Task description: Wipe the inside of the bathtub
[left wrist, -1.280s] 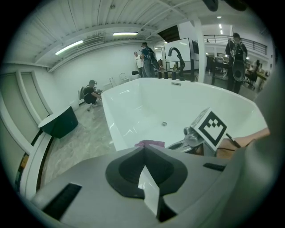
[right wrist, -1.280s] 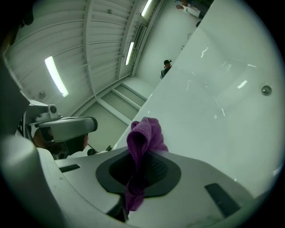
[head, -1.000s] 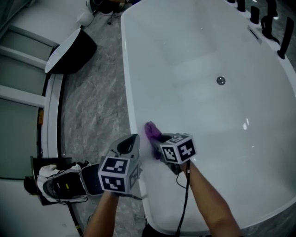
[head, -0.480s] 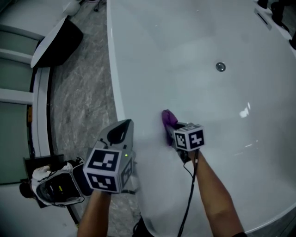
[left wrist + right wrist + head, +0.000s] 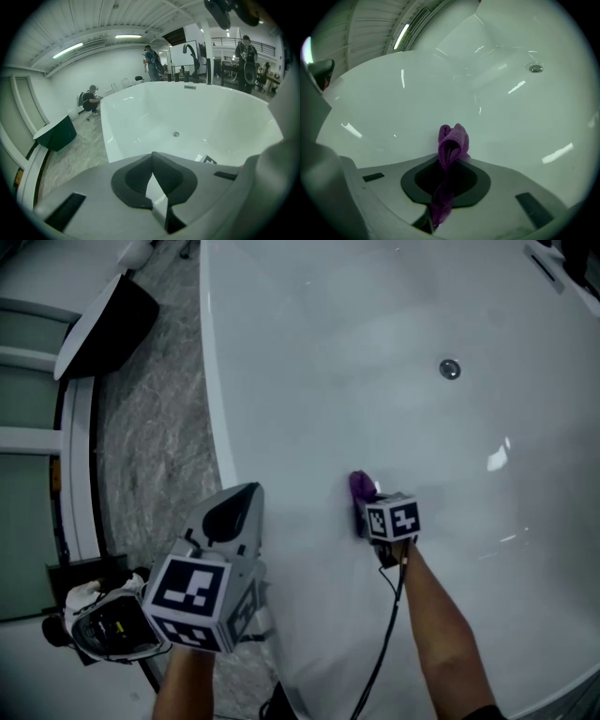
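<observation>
Clamping purple cloth (image 5: pixel 452 140), right tongs (image 5: pixel 364 510) inside bathtub (image 5: pixel 309 381); drain (image 5: pixel 450 369) well beyond.

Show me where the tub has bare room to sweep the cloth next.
The bathtub is bare from the purple cloth out to the drain and on past it. It is tight only by the near rim, where the left claw hangs.

Left hand-held gripper (image 5: pixel 242 495): pale grey moulded shell narrowing to a rounded nose, with dark grey pads (image 5: pixel 133 180) lining the hollow between its jaws. The left marker cube (image 5: pixel 195 602) at its rear has black-and-white square patterns on each visible face. Right hand-held gripper (image 5: pixel 362 505): same grey shell, with the right marker cube (image 5: pixel 394 518) patterned alike. A thin black cable (image 5: pixel 382 652) trails from it beside the forearm.
</observation>
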Action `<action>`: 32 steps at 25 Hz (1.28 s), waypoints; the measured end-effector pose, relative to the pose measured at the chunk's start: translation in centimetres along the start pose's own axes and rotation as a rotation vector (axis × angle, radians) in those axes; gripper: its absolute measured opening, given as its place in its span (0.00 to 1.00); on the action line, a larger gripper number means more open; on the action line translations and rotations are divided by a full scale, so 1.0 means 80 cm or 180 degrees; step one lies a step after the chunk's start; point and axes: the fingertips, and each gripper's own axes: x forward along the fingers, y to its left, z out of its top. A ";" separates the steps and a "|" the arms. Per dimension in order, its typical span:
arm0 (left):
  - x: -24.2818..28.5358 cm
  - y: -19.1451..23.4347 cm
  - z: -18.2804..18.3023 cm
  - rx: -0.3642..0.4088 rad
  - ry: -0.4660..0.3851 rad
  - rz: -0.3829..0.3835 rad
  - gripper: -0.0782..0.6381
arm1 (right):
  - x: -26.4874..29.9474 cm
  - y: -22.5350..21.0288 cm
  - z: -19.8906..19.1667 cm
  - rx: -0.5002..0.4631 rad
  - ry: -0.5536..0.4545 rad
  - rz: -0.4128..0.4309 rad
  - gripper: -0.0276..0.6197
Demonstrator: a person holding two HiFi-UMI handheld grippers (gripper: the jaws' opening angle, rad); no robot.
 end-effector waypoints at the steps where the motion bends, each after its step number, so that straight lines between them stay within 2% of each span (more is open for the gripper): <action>1: 0.001 0.001 -0.001 -0.0023 0.0019 0.0010 0.12 | -0.001 0.006 0.003 -0.0011 -0.0001 0.0045 0.08; 7: 0.005 0.004 -0.005 -0.0069 0.0106 -0.0005 0.12 | -0.034 0.080 0.041 -0.0121 -0.0112 0.0567 0.08; 16: -0.011 0.006 0.014 -0.0115 0.0122 -0.0039 0.12 | -0.122 0.237 0.126 -0.0541 -0.0390 0.1539 0.08; 18: -0.014 0.016 0.014 -0.0107 0.0153 -0.0018 0.12 | -0.137 0.267 0.141 -0.0657 -0.0453 0.1654 0.08; 21: -0.011 0.028 0.014 -0.0099 0.0179 0.0018 0.12 | -0.140 0.282 0.155 -0.0750 -0.0526 0.1630 0.08; 25: -0.003 0.036 0.012 -0.0075 0.0190 0.0034 0.12 | -0.123 0.261 0.158 -0.0756 -0.0565 0.1487 0.09; 32: 0.008 0.050 0.005 0.0010 0.0192 0.0027 0.12 | -0.079 0.211 0.160 -0.0533 -0.0642 0.1244 0.09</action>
